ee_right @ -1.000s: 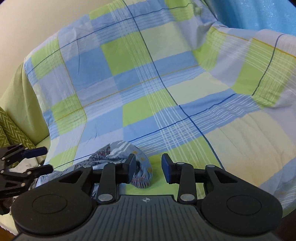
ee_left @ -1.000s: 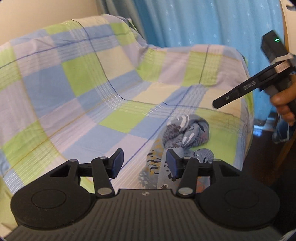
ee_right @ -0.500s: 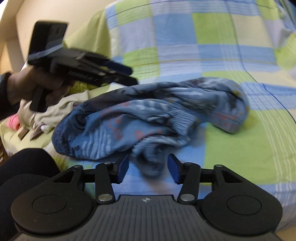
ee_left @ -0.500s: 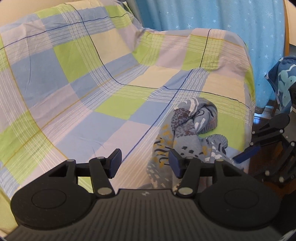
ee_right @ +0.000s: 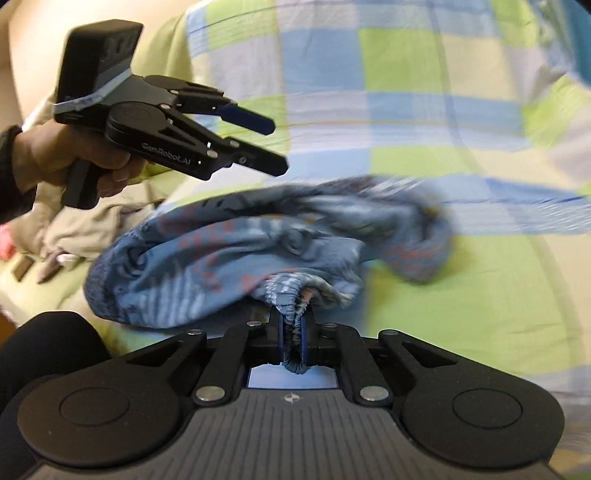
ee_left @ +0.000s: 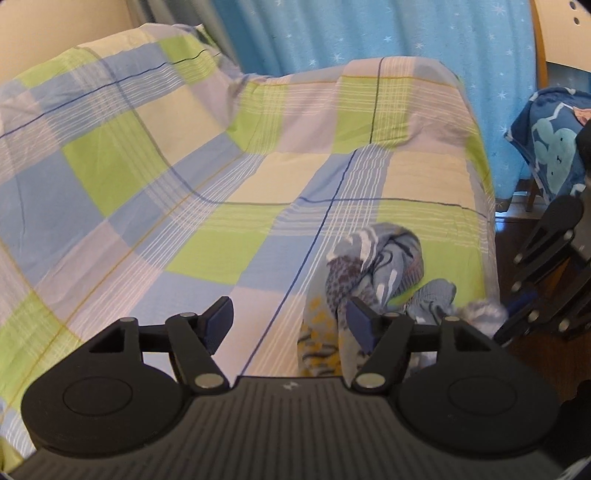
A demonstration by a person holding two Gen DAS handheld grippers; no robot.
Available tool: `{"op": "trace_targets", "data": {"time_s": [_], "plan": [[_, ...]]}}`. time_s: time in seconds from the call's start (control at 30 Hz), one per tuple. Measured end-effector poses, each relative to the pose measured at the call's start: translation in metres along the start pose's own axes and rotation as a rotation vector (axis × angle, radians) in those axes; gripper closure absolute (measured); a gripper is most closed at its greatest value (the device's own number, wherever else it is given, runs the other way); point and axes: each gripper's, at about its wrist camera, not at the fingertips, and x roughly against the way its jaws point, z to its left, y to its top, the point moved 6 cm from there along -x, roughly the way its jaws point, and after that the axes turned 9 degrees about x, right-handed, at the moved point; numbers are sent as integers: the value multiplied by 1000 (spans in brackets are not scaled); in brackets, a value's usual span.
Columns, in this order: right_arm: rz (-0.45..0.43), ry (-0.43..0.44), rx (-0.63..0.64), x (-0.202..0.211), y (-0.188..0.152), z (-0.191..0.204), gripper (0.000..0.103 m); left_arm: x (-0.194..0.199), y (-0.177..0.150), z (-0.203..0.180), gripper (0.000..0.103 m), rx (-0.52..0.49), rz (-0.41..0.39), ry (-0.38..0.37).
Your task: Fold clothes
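A crumpled blue patterned garment [ee_right: 258,251] lies on the checked sheet [ee_right: 424,302] that covers the sofa seat. My right gripper [ee_right: 293,332] is shut on the garment's elastic hem, which bunches up between the pads. My left gripper [ee_right: 271,147] hovers open above the garment's left end, held by a hand [ee_right: 74,158]. In the left wrist view, the left gripper [ee_left: 290,321] stands open over the sheet [ee_left: 207,254], with the garment [ee_left: 373,266] just beyond its right finger. The right gripper's linkage [ee_left: 546,273] shows at the right edge, by the garment's near end.
A beige pile of clothes [ee_right: 92,221] lies to the left of the garment, with something pink [ee_right: 5,243] at the edge. A dark trouser leg [ee_right: 48,350] is near the bottom left. A blue curtain [ee_left: 369,29] hangs behind the sofa. A blue cartoon cloth [ee_left: 550,147] drapes over a chair.
My right gripper was open half a second ago and has shut on the garment's hem. The left gripper stayed open and shifted a little over the seat.
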Motion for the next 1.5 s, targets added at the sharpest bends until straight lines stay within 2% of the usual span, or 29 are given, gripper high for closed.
{"op": "trace_targets", "data": {"time_s": [0.1,0.27,0.4,0.47,0.5,0.53,0.57,0.6,0.67,0.77,0.87,1.0,1.07,1.2,1.27,1.37,1.43,1.5], "plan": [[16,-101,-41,22,-10,-16,96,-15,14,-6,38,-39,2,-51],[80,-173,-168,41,-42,-38,96,-65,29,-24,36,-85,63,-153],[98,-167,-252,52,-61,-49,97,-113,30,-38,36,-105,153,-240],[106,-160,-258,53,-64,-49,97,-131,32,-41,38,-60,193,-316],[108,-158,-259,54,-64,-49,97,-137,34,-41,49,-27,211,-353],[107,-158,-263,54,-62,-51,96,-141,34,-41,76,-1,227,-387],[103,-158,-267,54,-60,-52,97,-138,35,-39,87,9,219,-390],[95,-158,-270,55,-57,-54,97,-131,36,-37,94,11,195,-374],[70,-159,-271,59,-50,-57,97,-114,39,-28,95,29,141,-329],[23,-160,-276,69,-32,-59,97,-68,46,3,96,102,33,-214],[-36,-169,-237,89,-1,-56,97,-9,52,39,96,178,-68,-76],[-130,-203,-164,129,44,-44,97,100,55,81,96,275,-235,101],[-181,-212,-118,155,66,-32,97,153,54,78,96,295,-312,157],[-275,-251,-20,198,112,-9,97,230,58,60,95,269,-412,266],[-318,-289,27,214,141,-6,97,249,67,60,95,272,-443,308],[-338,-343,98,207,186,-15,97,254,85,75,95,286,-467,365],[-337,-381,145,195,215,-25,97,237,92,94,95,294,-458,398],[-298,-423,183,158,236,-48,97,207,94,118,95,305,-431,423]]}}
